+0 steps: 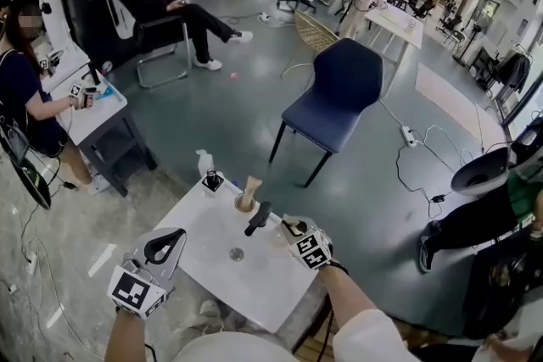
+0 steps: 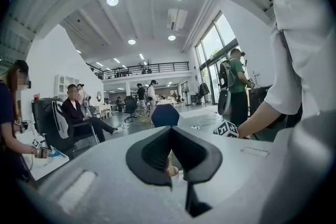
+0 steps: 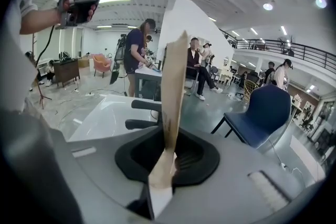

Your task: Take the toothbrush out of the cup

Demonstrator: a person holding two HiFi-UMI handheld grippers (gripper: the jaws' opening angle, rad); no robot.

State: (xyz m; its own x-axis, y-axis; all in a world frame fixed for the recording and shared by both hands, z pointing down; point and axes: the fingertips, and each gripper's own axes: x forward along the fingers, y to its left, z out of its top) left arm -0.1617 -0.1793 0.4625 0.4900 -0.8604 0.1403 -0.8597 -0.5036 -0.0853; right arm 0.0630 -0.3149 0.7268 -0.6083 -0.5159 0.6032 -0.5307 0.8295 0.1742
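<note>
toothbrush (image 3: 173, 102): flat tan stick, near upright, pinched low on its length by the right gripper (image 3: 169, 150). Long end rises past the jaws, short pale end hangs below them. In the head view it stands centre frame, right over the cup (image 1: 245, 203).
cup: tan, near the far edge of the white table (image 1: 254, 284). Can't tell if the brush's lower tip has cleared the rim.
right gripper: jaws pressed on the brush's flat faces. Probably held low so the stick draws straight up without tipping the cup.
left gripper (image 2: 170, 155): jaws pressed together, nothing between them. Parked lower left of the head view, well apart from the cup, likely just kept out of the way.
edges: black item (image 1: 212, 181) and white bottle (image 1: 204, 161) stand just left of the cup. Table edge runs close behind it. Small round thing (image 1: 237, 253) lies mid-table.
room: nothing above the cup, so a straight lift looks clear. A swing left risks the black item.
</note>
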